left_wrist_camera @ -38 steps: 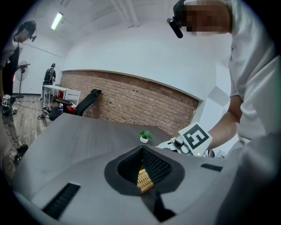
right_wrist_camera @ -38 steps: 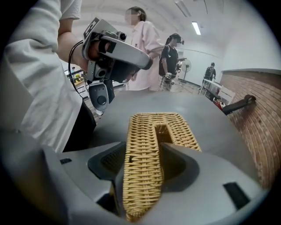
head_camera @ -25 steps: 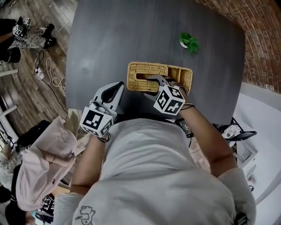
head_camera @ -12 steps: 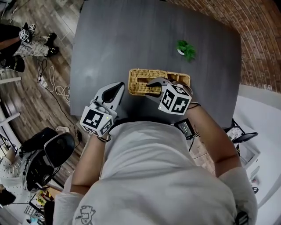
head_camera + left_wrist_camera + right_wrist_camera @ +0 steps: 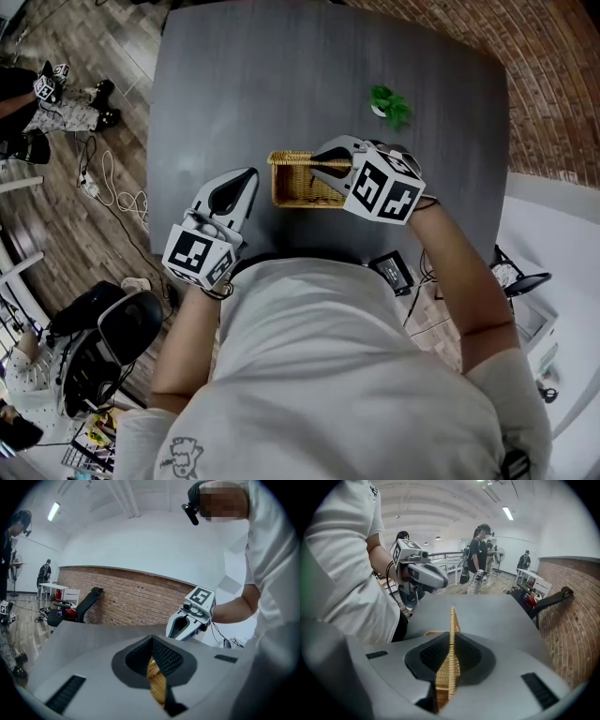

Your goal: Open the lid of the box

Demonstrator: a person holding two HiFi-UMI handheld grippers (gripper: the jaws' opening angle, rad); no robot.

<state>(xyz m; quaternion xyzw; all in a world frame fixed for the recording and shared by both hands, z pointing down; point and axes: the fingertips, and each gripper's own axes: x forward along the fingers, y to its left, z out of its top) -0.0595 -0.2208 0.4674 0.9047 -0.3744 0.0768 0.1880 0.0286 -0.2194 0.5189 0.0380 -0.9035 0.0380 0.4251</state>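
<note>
Up from the box's [image 5: 298, 187] near edge, where it was a second ago, the right gripper [image 5: 319, 161] is now reaching over the box's right half. Its jaws are closing onto the thin wicker lid [image 5: 451, 634], which is standing edge-on between the pads. The left gripper [image 5: 251, 176] is sitting at the box's left end, jaws nearly together and pinching a strip of wicker, while the box is resting on the table [image 5: 281, 75], a plant [image 5: 389, 101] just beyond its right end.

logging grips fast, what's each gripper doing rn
left gripper: looks closed on the wicker box edge
right gripper: jaws closing on the raised lid
</note>
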